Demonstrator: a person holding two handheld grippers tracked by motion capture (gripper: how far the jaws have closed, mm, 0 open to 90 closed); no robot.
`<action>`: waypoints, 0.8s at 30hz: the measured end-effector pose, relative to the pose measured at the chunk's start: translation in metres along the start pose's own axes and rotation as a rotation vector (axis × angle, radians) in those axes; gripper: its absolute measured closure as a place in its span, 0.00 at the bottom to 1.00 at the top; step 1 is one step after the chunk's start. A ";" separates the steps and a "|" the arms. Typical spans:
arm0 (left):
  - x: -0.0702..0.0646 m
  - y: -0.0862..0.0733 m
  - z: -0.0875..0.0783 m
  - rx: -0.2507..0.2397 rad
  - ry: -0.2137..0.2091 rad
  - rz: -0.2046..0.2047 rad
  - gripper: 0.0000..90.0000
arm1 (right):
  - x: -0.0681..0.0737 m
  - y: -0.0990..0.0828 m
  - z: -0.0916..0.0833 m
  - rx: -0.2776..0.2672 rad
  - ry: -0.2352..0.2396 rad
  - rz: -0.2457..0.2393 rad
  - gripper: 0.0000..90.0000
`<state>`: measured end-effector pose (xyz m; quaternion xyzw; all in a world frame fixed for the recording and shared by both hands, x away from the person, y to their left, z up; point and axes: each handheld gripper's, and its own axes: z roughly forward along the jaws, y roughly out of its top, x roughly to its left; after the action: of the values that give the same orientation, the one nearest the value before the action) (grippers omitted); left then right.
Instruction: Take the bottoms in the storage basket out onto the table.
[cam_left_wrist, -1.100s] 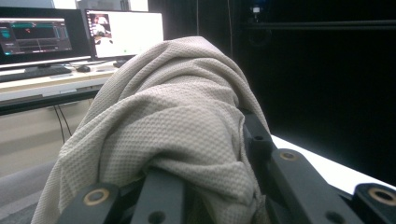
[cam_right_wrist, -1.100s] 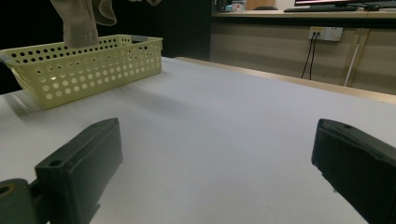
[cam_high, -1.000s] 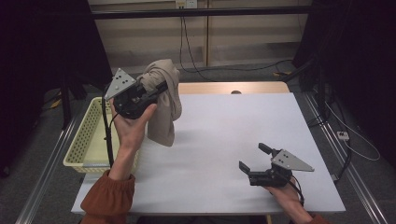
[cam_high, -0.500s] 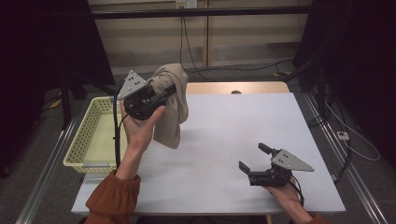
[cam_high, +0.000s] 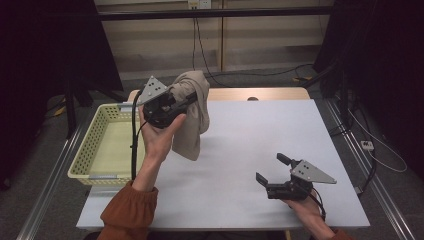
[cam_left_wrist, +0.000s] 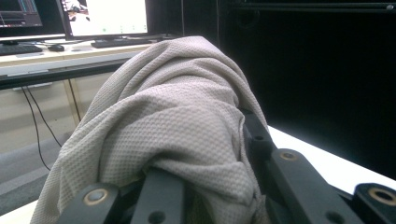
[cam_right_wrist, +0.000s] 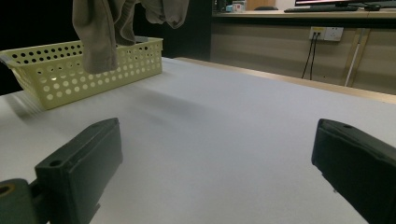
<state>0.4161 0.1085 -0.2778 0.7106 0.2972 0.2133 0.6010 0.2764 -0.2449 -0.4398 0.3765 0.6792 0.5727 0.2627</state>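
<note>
A beige cloth (cam_high: 192, 112) hangs in the air over the left part of the white table (cam_high: 250, 145), bunched at the top and drooping down toward the surface. My left gripper (cam_high: 192, 96) is raised above the table and shut on the cloth's upper folds; in the left gripper view the cloth (cam_left_wrist: 173, 126) drapes over both jaws. My right gripper (cam_high: 270, 167) rests low near the table's front right, open, with nothing between its jaws. From the right gripper view the cloth (cam_right_wrist: 100, 32) dangles at the far left, next to the basket (cam_right_wrist: 79, 70).
A pale yellow perforated basket (cam_high: 95, 150) stands at the table's left edge, hollow side up. Cables run over the floor behind the table. Dark curtains flank both sides.
The left hand has carried the cloth to the right and a little lower, away from the basket and over the table. The right gripper has stayed where it was.
</note>
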 end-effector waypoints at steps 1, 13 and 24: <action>-0.001 0.000 0.001 0.000 -0.003 0.001 0.83 | 0.000 0.000 0.000 0.000 0.000 0.000 0.02; -0.008 -0.006 0.019 0.023 -0.024 -0.018 0.83 | 0.000 0.000 0.000 0.000 0.001 0.000 0.02; -0.008 -0.016 0.034 0.061 -0.018 -0.023 0.83 | 0.000 0.000 0.000 0.000 0.003 0.000 0.02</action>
<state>0.4305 0.0798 -0.2992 0.7273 0.3061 0.1908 0.5839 0.2760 -0.2448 -0.4396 0.3754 0.6796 0.5734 0.2617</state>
